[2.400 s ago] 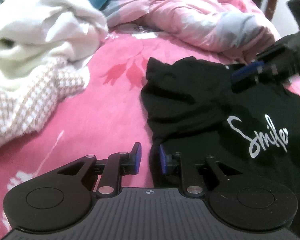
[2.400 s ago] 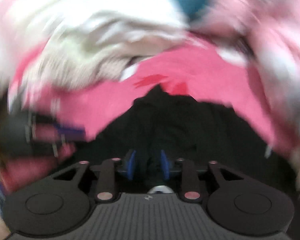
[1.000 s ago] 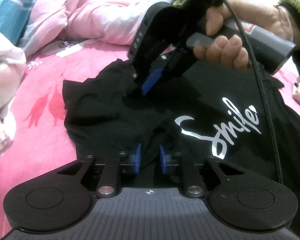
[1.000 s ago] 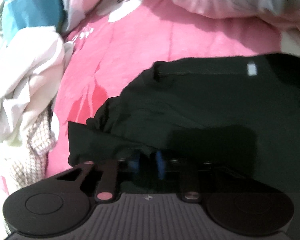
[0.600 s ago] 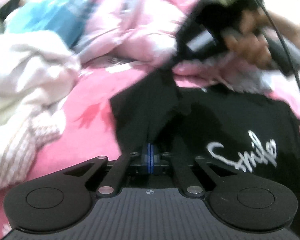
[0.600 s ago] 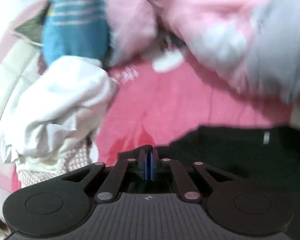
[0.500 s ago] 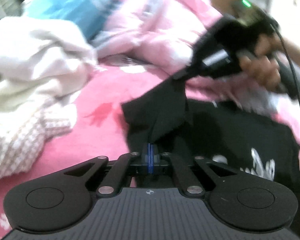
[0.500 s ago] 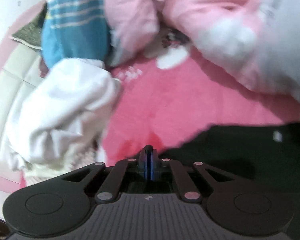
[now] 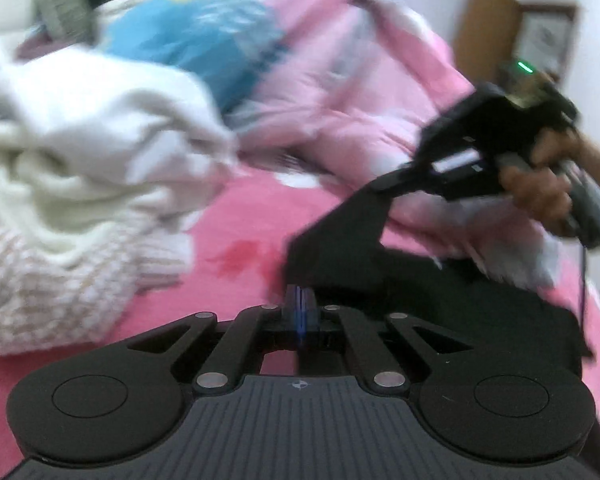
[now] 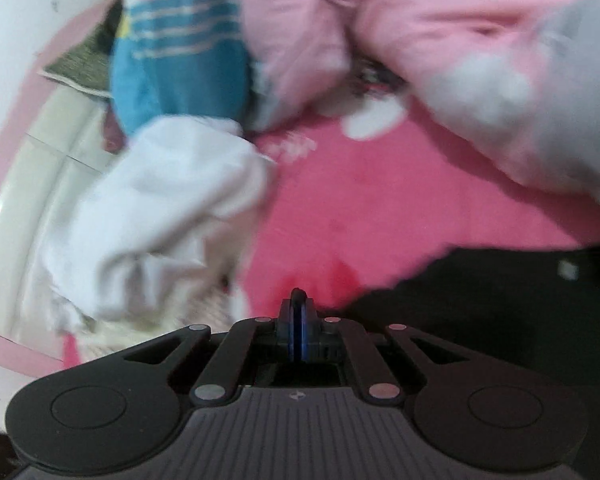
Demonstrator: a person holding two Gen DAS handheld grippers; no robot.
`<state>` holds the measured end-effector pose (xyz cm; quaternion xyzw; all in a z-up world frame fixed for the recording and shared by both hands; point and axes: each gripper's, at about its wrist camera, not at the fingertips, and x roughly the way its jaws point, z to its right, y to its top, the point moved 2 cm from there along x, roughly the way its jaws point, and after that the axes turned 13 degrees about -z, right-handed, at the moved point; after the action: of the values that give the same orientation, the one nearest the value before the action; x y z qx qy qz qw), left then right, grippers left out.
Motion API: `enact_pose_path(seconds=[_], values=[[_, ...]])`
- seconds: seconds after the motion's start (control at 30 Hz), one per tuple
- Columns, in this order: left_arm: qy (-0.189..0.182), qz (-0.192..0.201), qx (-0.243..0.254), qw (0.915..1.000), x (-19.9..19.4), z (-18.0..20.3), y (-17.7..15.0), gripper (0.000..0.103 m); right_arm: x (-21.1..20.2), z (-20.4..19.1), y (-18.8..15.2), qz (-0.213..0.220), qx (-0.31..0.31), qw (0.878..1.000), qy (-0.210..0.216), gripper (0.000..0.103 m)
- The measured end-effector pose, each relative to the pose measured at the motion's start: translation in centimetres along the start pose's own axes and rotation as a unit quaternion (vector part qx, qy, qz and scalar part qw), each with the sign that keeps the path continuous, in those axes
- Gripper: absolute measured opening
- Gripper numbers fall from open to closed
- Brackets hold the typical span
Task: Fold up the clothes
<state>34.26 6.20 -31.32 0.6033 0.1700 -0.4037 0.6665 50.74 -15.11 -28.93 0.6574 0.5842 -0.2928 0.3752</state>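
Shirt edge apparently pinched between both grippers' closed jaws.

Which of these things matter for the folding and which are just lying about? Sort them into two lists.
In the job:
- black T-shirt, pinched and lifted at two spots
- left gripper, shut on it
- right gripper, shut on it

Lying about:
- white clothes heap
- blue striped cloth
- pink quilt
- pink bedsheet
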Motion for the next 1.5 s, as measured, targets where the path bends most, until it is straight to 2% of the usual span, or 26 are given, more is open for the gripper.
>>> enact_pose_path(seconds=[0.13, 0.23, 0.37, 0.43, 0.53, 0.63, 0.73, 0.83, 0.9, 0.97, 1.07, 1.2, 1.33, 1.37, 1.4, 1.47, 1.5], values=[[-0.019, -0.04, 0.047, 0.9979, 2.2, 2.5, -1.8, 0.0, 0.7, 3.6, -1.8, -0.015, 0.026, 0.999, -0.04, 0.003], [-0.027, -0.069, 0.075, 0.9944, 4.0, 3.6, -3.2, 0.0, 1.7, 6.2, -2.6, -0.027, 0.056, 0.997, -0.048, 0.003], [-0.044, -0.117, 0.075, 0.9893, 5.5, 3.4, -4.4, 0.0, 3.5, 8.2, -3.5, -0.043, 0.05, 0.994, -0.082, 0.004], [-0.05, -0.135, 0.069, 0.9871, 5.5, 3.1, -4.8, 0.002, 4.1, 8.8, -3.6, -0.044, 0.036, 0.992, -0.115, 0.005], [-0.053, -0.123, 0.064, 0.9889, 3.9, 2.5, -4.7, 0.011, 4.0, 8.7, -3.6, -0.039, 0.019, 0.991, -0.128, 0.008], [-0.037, -0.109, 0.041, 0.9925, 2.9, 1.5, -4.0, 0.012, 3.1, 7.3, -3.6, -0.019, -0.024, 0.988, -0.151, 0.01], [-0.009, -0.116, 0.046, 0.9922, 3.9, 0.9, -3.6, 0.013, 2.2, 5.3, -3.5, 0.007, -0.07, 0.983, -0.168, 0.011], [0.01, -0.12, 0.066, 0.9905, 5.1, 0.9, -3.3, 0.015, 2.0, 2.8, -2.7, 0.015, -0.123, 0.982, -0.143, 0.012], [0.018, -0.119, 0.084, 0.9891, 5.7, 1.1, -3.2, 0.016, 2.8, 1.1, -2.2, 0.006, -0.16, 0.978, -0.131, 0.019], [0.023, -0.119, 0.094, 0.9882, 6.1, 1.2, -3.1, 0.016, 4.1, -0.5, -1.5, -0.001, -0.195, 0.972, -0.13, 0.025], [0.03, -0.117, 0.103, 0.9874, 6.5, 1.2, -3.2, 0.016, 6.7, -2.5, 0.1, -0.012, -0.23, 0.964, -0.133, 0.028], [0.037, -0.115, 0.107, 0.9869, 6.9, 1.2, -3.4, 0.013, 10.4, -3.7, 1.5, -0.051, -0.249, 0.958, -0.132, 0.028], [0.038, -0.113, 0.12, 0.9855, 7.1, 1.4, -3.8, 0.006, 13.0, -4.2, 1.4, -0.106, -0.272, 0.945, -0.151, 0.027], [0.039, -0.112, 0.125, 0.9851, 7.1, 1.5, -3.9, 0.006, 13.1, -4.2, 1.3, -0.107, -0.275, 0.943, -0.15, 0.021], [0.04, -0.11, 0.127, 0.9851, 7.0, 1.5, -4.0, 0.004, 12.6, -4.0, 1.3, -0.095, -0.265, 0.95, -0.139, 0.002], [0.042, -0.108, 0.122, 0.9858, 7.0, 1.4, -4.1, 0.003, 11.5, -3.7, 1.4, -0.07, -0.243, 0.961, -0.115, 0.003], [0.041, -0.108, 0.116, 0.9864, 6.9, 1.3, -4.2, 0.003, 10.7, -3.0, 1.5, -0.051, -0.214, 0.97, -0.101, 0.003]])
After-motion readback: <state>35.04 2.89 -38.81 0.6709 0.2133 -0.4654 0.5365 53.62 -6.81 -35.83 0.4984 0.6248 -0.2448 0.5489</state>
